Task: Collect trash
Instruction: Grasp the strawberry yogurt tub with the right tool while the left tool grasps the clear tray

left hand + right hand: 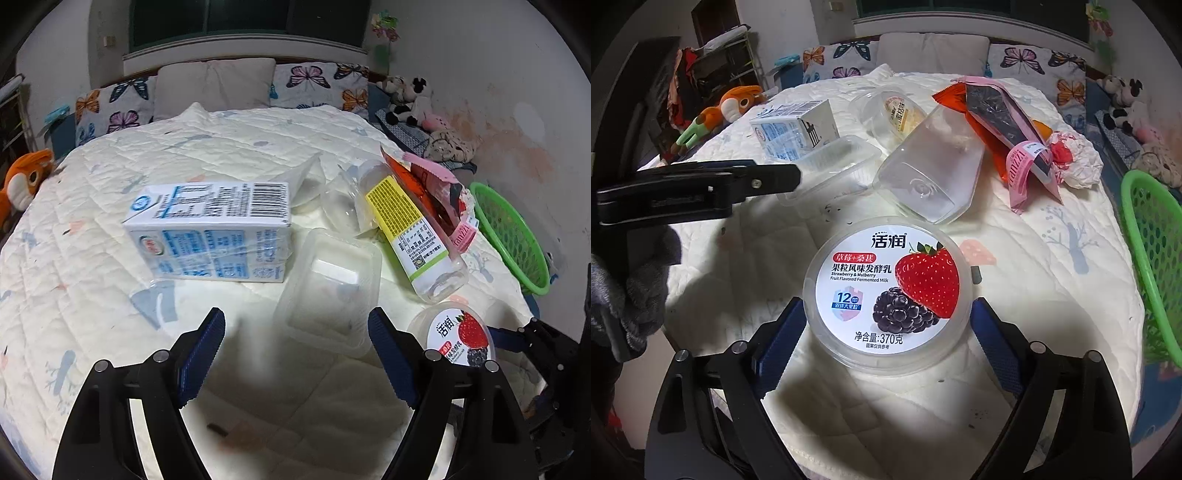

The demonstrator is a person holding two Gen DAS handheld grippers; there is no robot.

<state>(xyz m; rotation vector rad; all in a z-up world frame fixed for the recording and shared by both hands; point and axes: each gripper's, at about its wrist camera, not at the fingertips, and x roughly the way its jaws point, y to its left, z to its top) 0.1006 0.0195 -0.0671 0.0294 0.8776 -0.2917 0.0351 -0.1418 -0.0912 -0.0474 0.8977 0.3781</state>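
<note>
Trash lies scattered on a cream quilted bedspread [1052, 266], and the collecting stands at the approach-to-grasp step. The right gripper [888, 328] stands wide, its blue ribbed pads flanking a round clear-plastic yogurt tub with a strawberry-and-mulberry label [886, 291]; the tub sits between the jaws, though whether the pads already touch its rim cannot be told. To the right of these tongs, at the bed's edge, stands a green plastic mesh basket [1152, 258], the likely receptacle. The left gripper [295, 350] is also wide and holds nothing; just ahead of it, nearer its right finger, lies a clear rectangular plastic tray [328, 291], with a blue-and-white milk carton on its side [210, 232] beyond to the left and a clear bottle with a yellow label [410, 229] beyond to the right. The next move probably calls for closing the right jaws on the tub's wall, lifting, and carrying it rightward to the basket.
</note>
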